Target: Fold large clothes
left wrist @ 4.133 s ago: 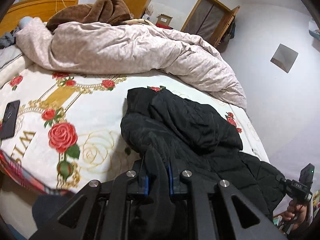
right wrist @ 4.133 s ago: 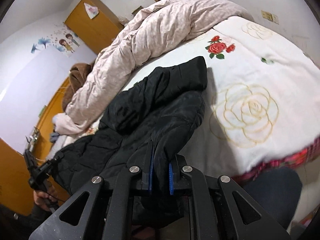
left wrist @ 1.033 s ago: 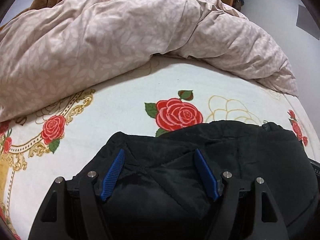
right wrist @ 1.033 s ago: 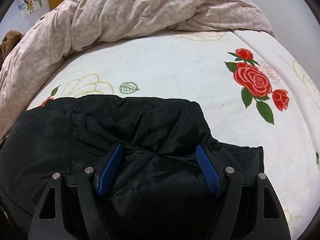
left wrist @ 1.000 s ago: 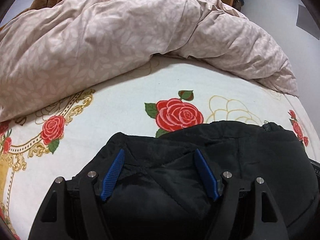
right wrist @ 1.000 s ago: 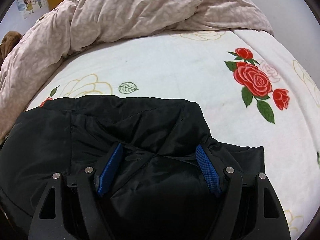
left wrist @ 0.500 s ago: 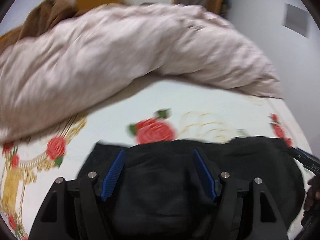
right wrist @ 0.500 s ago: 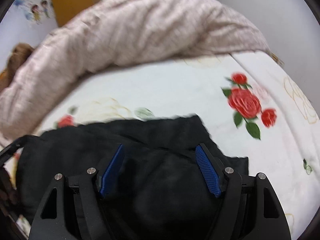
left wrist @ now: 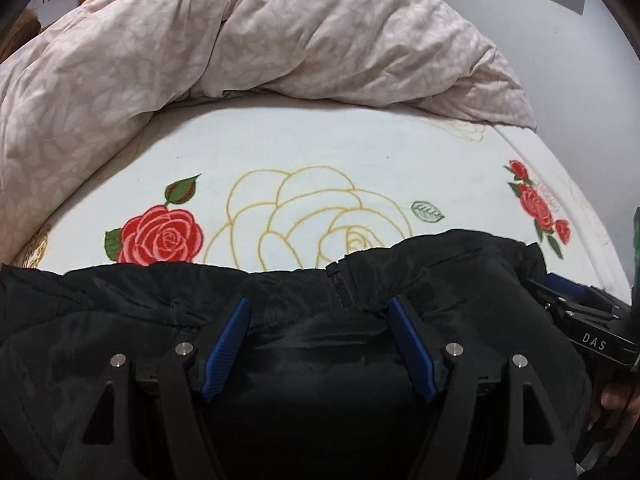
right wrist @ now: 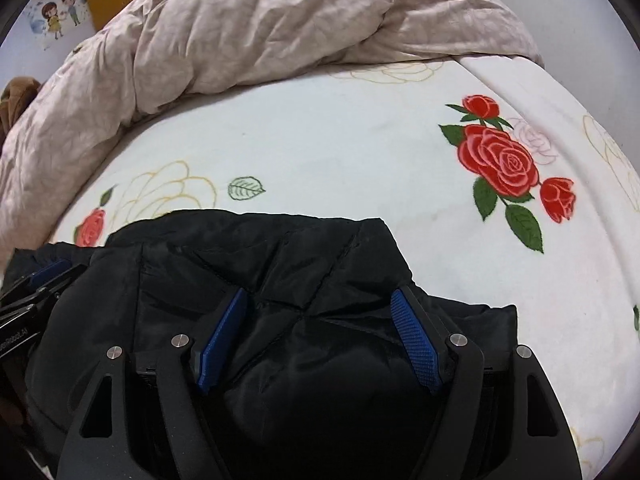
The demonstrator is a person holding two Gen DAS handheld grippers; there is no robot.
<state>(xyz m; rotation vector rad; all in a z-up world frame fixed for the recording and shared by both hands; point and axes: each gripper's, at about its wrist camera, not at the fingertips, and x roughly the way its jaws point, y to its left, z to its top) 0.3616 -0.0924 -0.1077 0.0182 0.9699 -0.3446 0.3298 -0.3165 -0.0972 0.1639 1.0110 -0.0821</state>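
Bed (left wrist: 320,136) fills both views, its rose-printed sheet white and bare toward the far side. Near edge and foot cut off by the frame.

Pale leaf-print duvet (left wrist: 248,36) heaped along the far side; its full extent runs out of frame left. A brown fabric lump (right wrist: 16,96) shows at its left end in the right wrist view, too cropped to identify.

Black padded jacket (left wrist: 440,276) lies on the near part of the bed, directly under both my grippers. Its lower half is hidden beneath the gripper bodies in both views. A zipper end (left wrist: 339,284) shows at its far edge.

My left gripper (left wrist: 320,314): fingers spread wide, blue pads (left wrist: 226,344) down at the jacket fabric, nothing pinched between them. Whether the tips press into the cloth I cannot tell.

My right gripper (right wrist: 320,310): fingers likewise wide, over the quilted panel, no fold clamped.

Right hand (left wrist: 616,404) visible only as a sliver at the left view's edge. Cartoon wall sticker (right wrist: 60,8) partly cropped.
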